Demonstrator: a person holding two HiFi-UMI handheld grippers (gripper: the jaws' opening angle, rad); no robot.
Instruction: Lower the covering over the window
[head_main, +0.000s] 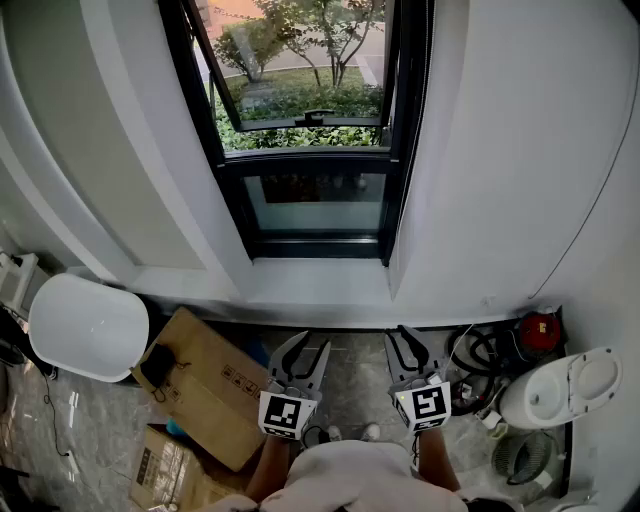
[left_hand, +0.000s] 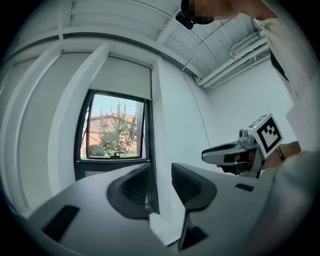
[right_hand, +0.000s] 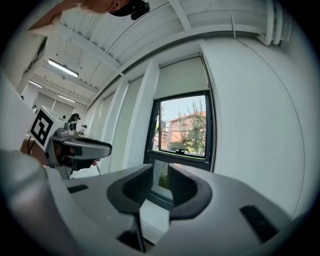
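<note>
White walls (head_main: 490, 150) close in a narrow alcove, with a stone floor (head_main: 355, 375) below. At 12 o'clock stands the black-framed window (head_main: 310, 165), most of its glass bare. The blind (left_hand: 122, 77) is a pale roller sheet covering only the top band of the window, well above both grippers.

I judge the blind to be light and limp: thin fabric that will fold or skew if tugged at one corner. The stiff bottom edge, taken near its middle, looks like the best hold. A thin line down the right of the frame at 1 o'clock may be a pull cord (head_main: 429, 70), but I cannot tell. If it is one, it would be slim and slippery and would want a firm pinch.

At 9 o'clock on the floor sits a white tub (head_main: 88, 325), which looks empty. Between 7 and 8 o'clock lie cardboard boxes (head_main: 215, 390), closed or flattened, so their contents are hidden. A small dark object (head_main: 155, 365) rests on top of one.

At 6 o'clock the left gripper (head_main: 310, 345) and right gripper (head_main: 404, 335) are held level, side by side and pointing at the window. Each has its fingers spread with nothing between them, the left wider than the right.
</note>
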